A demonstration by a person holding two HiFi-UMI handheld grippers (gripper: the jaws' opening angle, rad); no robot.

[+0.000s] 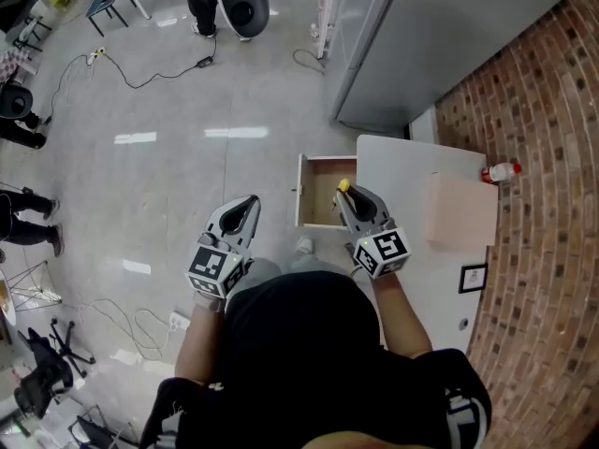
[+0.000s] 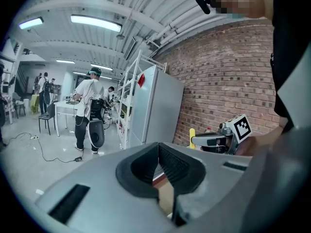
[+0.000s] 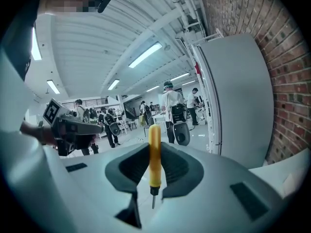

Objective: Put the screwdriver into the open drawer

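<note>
In the right gripper view a yellow-handled screwdriver (image 3: 154,152) stands upright between the pads, its metal tip pointing down; my right gripper (image 3: 154,171) is shut on it. From the head view, that right gripper (image 1: 350,197) hangs over the right edge of the open wooden drawer (image 1: 315,193), and the yellow handle (image 1: 343,185) pokes out at its tip. My left gripper (image 1: 248,206) floats over the floor left of the drawer, jaws together with nothing in them. The left gripper view shows its pads (image 2: 170,166) meeting, and the right gripper (image 2: 210,140) with the screwdriver (image 2: 192,135) off to the right.
The drawer belongs to a white table (image 1: 416,251) that carries a cardboard box (image 1: 460,211) and a red-and-white bottle (image 1: 503,171). Behind stand a grey cabinet (image 1: 440,36) and a brick wall (image 1: 547,204). Cables and several people are on the far floor.
</note>
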